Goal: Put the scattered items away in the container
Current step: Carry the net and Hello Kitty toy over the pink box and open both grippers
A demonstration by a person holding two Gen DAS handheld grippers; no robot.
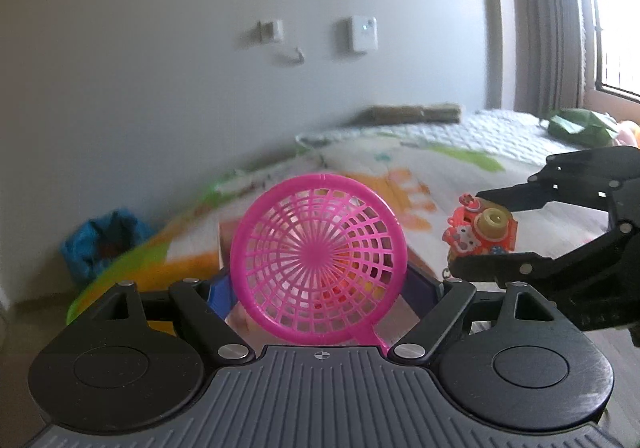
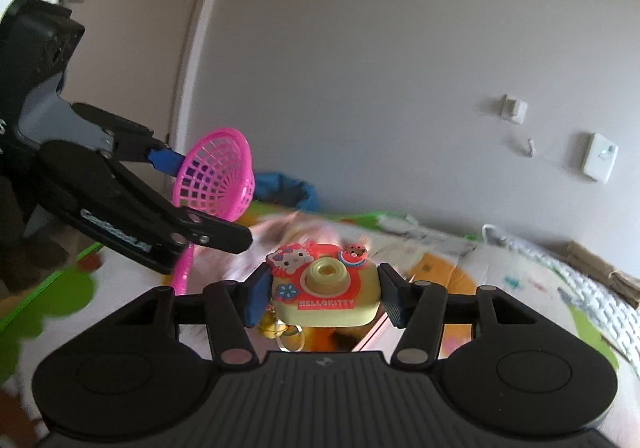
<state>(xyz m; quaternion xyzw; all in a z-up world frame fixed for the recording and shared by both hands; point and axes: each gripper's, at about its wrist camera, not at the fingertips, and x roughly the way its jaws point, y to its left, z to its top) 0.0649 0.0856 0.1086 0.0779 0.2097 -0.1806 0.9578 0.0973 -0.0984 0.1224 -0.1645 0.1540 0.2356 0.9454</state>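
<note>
Gripping a pink mesh strainer (image 1: 318, 262) by its round rim, the left gripper (image 1: 320, 288) stands wide; the right gripper (image 2: 324, 298) pinches a yellow toy camera (image 2: 325, 294) half-closed; both hang above the play mat (image 1: 420, 168) near its wall-side edge.

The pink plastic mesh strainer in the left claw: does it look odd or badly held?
Nothing looks damaged. The pink plastic mesh strainer is held by its bowl rim in the left claw, standing on edge, with its handle hanging down. The right claw grips the yellow and red toy camera squarely.
</note>
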